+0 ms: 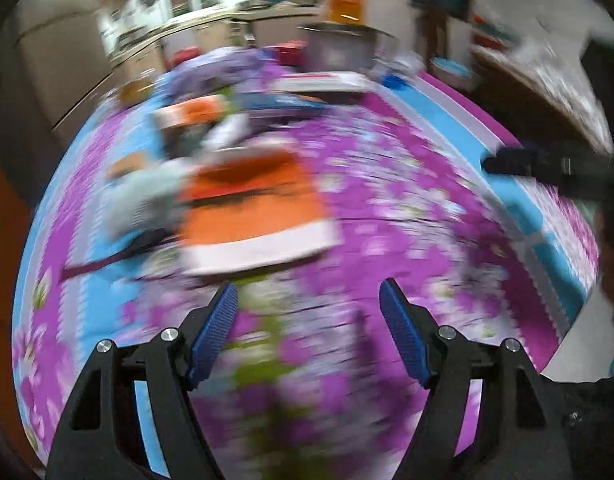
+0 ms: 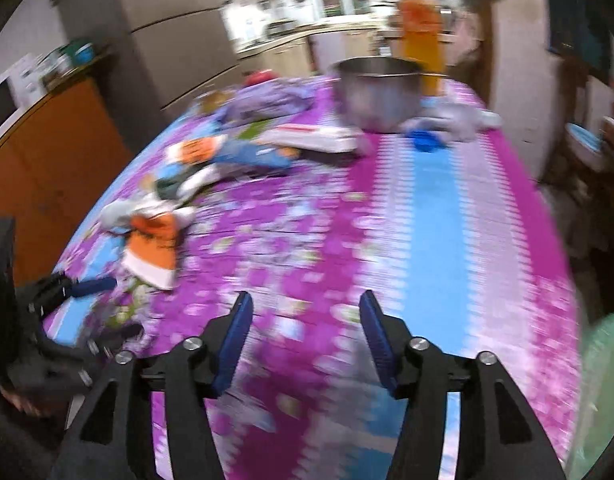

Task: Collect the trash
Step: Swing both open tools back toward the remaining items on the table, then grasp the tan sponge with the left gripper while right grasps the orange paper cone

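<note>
An orange and white wrapper lies on the purple flowered tablecloth, just ahead of my open, empty left gripper. It also shows in the right wrist view at the table's left. Crumpled pale trash lies left of it. More wrappers, orange and blue, lie further back. My right gripper is open and empty over the cloth's middle. The left gripper shows at the left edge of the right wrist view. Both views are blurred.
A steel pot stands at the table's far end with an orange bottle behind it. A flat white box, a blue cap and white tissue lie near the pot. A green bag hangs at the right.
</note>
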Tool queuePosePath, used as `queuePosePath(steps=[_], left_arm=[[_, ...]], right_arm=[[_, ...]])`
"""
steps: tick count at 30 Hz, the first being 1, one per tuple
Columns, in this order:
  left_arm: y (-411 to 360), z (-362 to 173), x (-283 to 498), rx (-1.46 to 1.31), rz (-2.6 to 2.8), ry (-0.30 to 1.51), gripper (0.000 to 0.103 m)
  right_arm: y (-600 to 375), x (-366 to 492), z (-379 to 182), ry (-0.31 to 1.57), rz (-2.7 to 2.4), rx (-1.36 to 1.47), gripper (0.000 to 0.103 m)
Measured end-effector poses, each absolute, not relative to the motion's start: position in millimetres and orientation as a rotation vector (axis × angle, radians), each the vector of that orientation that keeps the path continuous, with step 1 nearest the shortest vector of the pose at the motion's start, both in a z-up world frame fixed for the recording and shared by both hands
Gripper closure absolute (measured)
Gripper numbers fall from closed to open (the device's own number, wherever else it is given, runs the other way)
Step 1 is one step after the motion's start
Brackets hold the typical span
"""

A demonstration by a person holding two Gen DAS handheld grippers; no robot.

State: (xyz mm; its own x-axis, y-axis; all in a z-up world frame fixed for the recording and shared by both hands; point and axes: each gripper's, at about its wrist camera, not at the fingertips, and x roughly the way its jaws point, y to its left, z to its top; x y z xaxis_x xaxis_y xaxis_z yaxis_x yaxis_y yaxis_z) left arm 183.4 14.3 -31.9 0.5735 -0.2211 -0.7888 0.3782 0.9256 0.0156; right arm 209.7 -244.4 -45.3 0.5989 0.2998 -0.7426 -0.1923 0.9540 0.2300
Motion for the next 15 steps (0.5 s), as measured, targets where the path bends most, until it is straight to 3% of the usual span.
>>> queuePosePath(steps=[6,15], left_arm=[[97,-17,215,0.114,-0.184,0.818,0.031],[124,-5,305,0.023,-0.216,0.775,0.031]], right_arm=[[-187,230,-53,0.864,0.459,0.102,0.027],[-152,277,-64,0.862,0.588,0.177,0.027]])
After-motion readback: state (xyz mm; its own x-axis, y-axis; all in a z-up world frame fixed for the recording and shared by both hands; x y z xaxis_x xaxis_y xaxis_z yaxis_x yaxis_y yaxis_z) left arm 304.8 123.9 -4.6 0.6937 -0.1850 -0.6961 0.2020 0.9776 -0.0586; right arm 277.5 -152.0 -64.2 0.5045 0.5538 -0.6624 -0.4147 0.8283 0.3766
